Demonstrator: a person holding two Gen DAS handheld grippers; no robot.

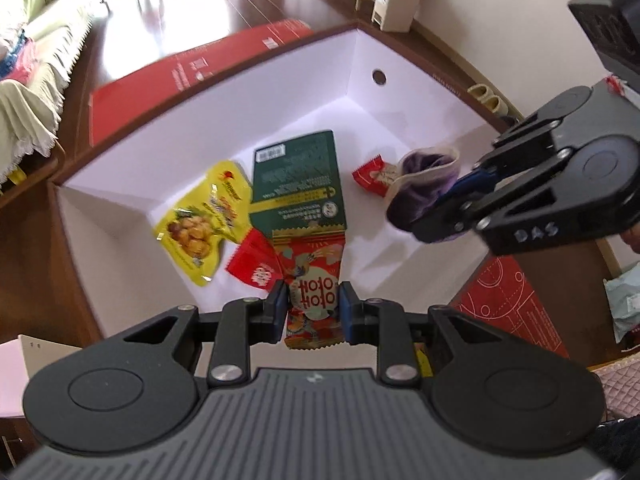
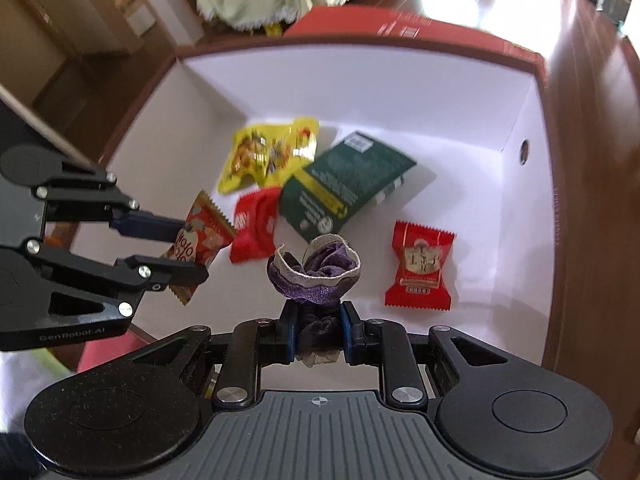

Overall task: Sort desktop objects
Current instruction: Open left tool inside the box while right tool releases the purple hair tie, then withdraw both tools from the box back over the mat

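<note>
From the left wrist we see a white-lined box point(image 1: 360, 76) with red flaps on a dark wood floor, a draped sofa point(image 1: 36, 60) behind. Our left gripper point(image 1: 313, 312) clamps a red snack packet point(image 1: 314, 280) above the box, where a yellow pouch point(image 1: 202, 216) and green packet point(image 1: 298, 184) lie.

From the right wrist, our right gripper point(image 2: 319, 334) pinches a purple scrunchie point(image 2: 316, 270); only here the red candy point(image 2: 420, 266) shows fully.

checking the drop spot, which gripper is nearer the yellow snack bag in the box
Left. The left gripper, shut on an orange snack packet, hangs beside the yellow snack bag; the right gripper, holding a purple scrunchie, is across the box.
</note>
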